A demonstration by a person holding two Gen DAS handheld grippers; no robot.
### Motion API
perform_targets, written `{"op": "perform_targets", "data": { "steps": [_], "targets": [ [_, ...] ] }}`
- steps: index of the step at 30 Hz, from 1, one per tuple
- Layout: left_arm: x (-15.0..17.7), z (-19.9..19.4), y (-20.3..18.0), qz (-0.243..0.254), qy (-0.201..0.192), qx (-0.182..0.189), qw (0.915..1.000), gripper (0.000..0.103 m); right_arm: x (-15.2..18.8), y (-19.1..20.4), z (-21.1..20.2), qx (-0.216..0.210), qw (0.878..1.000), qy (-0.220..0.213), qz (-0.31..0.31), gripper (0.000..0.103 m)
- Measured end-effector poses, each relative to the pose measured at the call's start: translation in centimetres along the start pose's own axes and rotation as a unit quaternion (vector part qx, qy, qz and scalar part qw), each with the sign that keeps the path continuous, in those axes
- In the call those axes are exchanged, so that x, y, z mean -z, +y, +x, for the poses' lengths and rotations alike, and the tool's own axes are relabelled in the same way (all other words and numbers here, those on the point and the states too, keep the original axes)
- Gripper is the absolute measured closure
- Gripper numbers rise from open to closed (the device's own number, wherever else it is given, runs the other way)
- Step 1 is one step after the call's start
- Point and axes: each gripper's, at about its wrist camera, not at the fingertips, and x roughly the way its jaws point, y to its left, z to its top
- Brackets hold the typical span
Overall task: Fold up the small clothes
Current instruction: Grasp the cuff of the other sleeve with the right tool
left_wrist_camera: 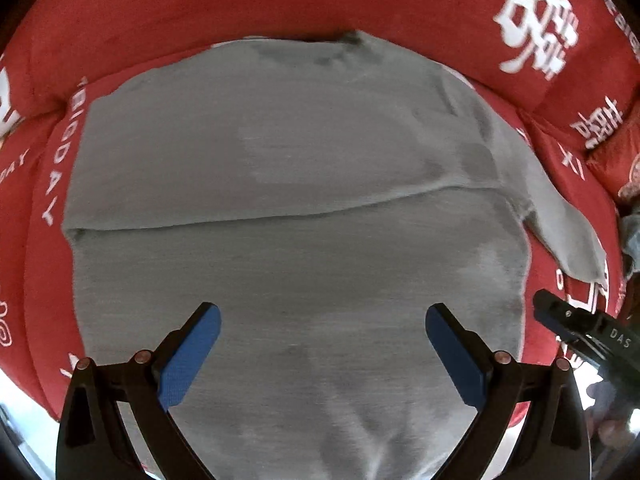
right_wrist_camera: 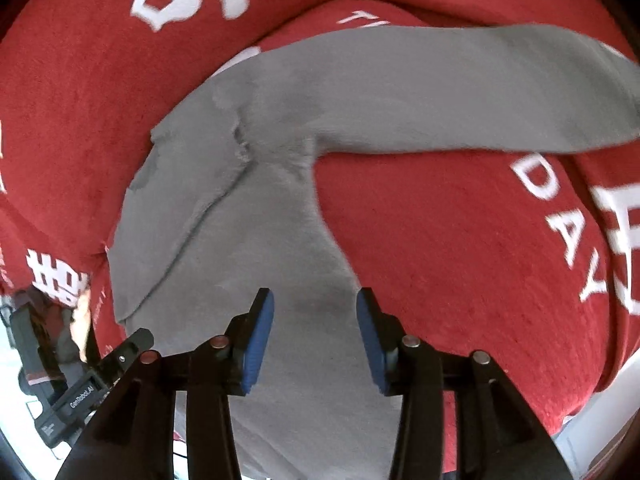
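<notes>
garment: grey long-sleeved top (left_wrist_camera: 288, 208) lies flat on the red cover with white lettering (left_wrist_camera: 248, 4), spread so its edges are reachable
fold line: a straight edge runs across the body in the left view; looks like one sleeve or side is already laid over, judging by the overlap
free sleeve: right sleeve (right_wrist_camera: 460, 92) sticks out sideways over the red cover, not yet folded in
left gripper (left_wrist_camera: 322, 344): released, blue pads wide apart, nothing between them, over the lower body of the top
right gripper (right_wrist_camera: 314, 336): released, jaws narrower, empty, over the grey fabric near the side edge below the armpit
likely reason: right sits by the free sleeve side, probably to take that next
risk: soft cushion, fabric may bunch
</notes>
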Motion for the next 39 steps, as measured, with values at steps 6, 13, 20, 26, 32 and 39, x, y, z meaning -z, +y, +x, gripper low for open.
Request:
{"op": "perform_targets", "data": {
  "steps": [6, 13, 20, 26, 32, 39],
  "targets": [
    [-0.8, 1.4, -3.9, 0.035, 0.013, -0.003, 0.9993, 0.0, -0.7, -6.8, -1.9, -0.038, 0.993, -0.044, 0.099, 0.056],
    [-1.3, 3.2, -8.2, 0.062, 0.025, -0.003, 0.9977, 0.0, -2.5, -14.4, -4.6, -0.051, 0.976, -0.102, 0.187, 0.056],
    [-2.5, 3.9, -11.9, 0.082, 0.005, -0.011, 0.9966, 0.0, -3.8, -19.9, -5.1, -0.079, 0.951, -0.143, 0.264, 0.056],
    [-4.6, 4.0, -12.8, 0.065, -0.016, -0.015, 0.9976, 0.0, -5.0, -22.0, -5.1, -0.103, 0.942, -0.167, 0.272, 0.056],
    [-5.3, 4.8, -14.3, 0.074, -0.023, -0.02, 0.9968, 0.0, -6.7, -23.0, -5.2, -0.14, 0.93, -0.189, 0.283, 0.056],
    [-5.2, 4.9, -16.0, 0.083, -0.033, -0.015, 0.9959, 0.0, -8.2, -22.3, -5.5, -0.184, 0.923, -0.176, 0.287, 0.095]
  ]
}}
